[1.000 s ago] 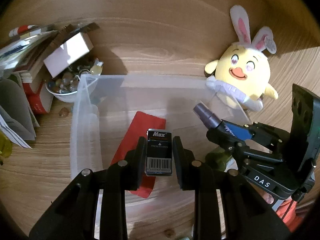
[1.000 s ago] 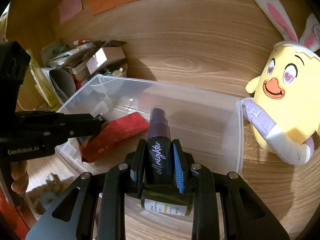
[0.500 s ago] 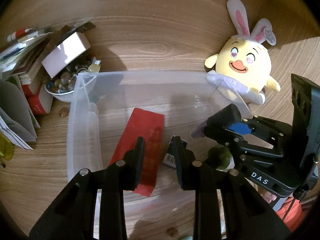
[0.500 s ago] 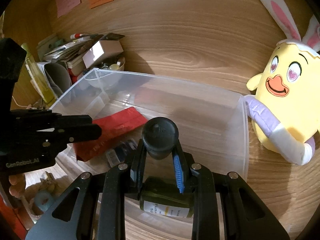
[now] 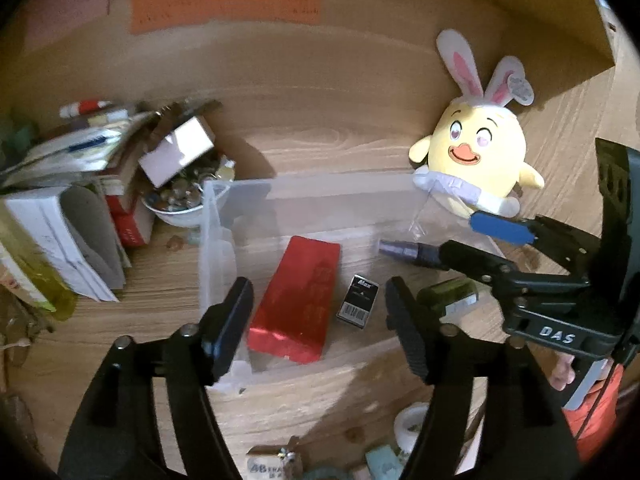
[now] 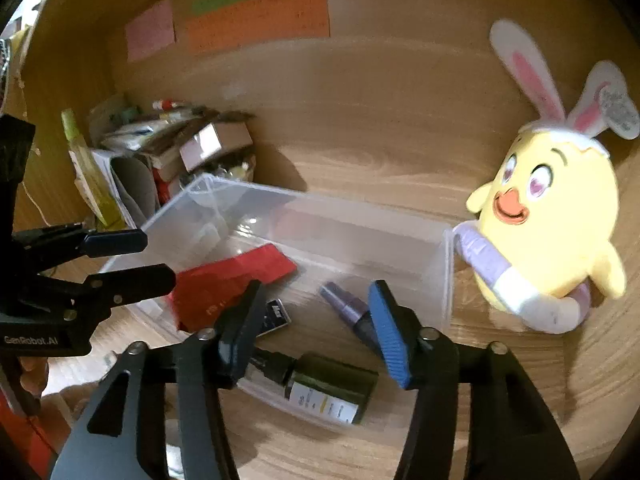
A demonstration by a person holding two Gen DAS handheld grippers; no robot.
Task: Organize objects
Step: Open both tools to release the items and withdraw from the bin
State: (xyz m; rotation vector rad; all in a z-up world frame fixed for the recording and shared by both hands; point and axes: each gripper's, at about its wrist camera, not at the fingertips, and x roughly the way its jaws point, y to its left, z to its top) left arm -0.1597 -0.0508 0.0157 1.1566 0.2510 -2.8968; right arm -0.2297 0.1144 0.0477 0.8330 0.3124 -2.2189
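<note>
A clear plastic bin (image 5: 308,188) (image 6: 360,232) holds a red packet (image 5: 296,300) (image 6: 224,284), a small black box (image 5: 358,300) (image 6: 276,314) and a purple spray bottle (image 5: 404,249) (image 6: 348,308), all lying flat. A dark green bottle (image 5: 448,296) (image 6: 332,388) lies at the bin's near side. My left gripper (image 5: 318,304) (image 6: 158,258) hovers above the packet and box, its jaws opening, with nothing gripped. My right gripper (image 6: 316,300) (image 5: 460,236), with one blue pad, hangs over the spray bottle. Its jaws are opening too, and the pads press on nothing.
A yellow plush chick with bunny ears (image 5: 476,164) (image 6: 548,224) leans against the bin's right end. A white bowl of small items (image 5: 176,204), a cardboard box (image 5: 176,152) and stacked books and papers (image 5: 60,200) crowd the left. Coloured notes (image 6: 256,16) hang on the wooden back wall.
Both grippers opened and pulled up and back. The black box left the left jaws and the spray bottle left the right jaws. Both now lie in the bin.
</note>
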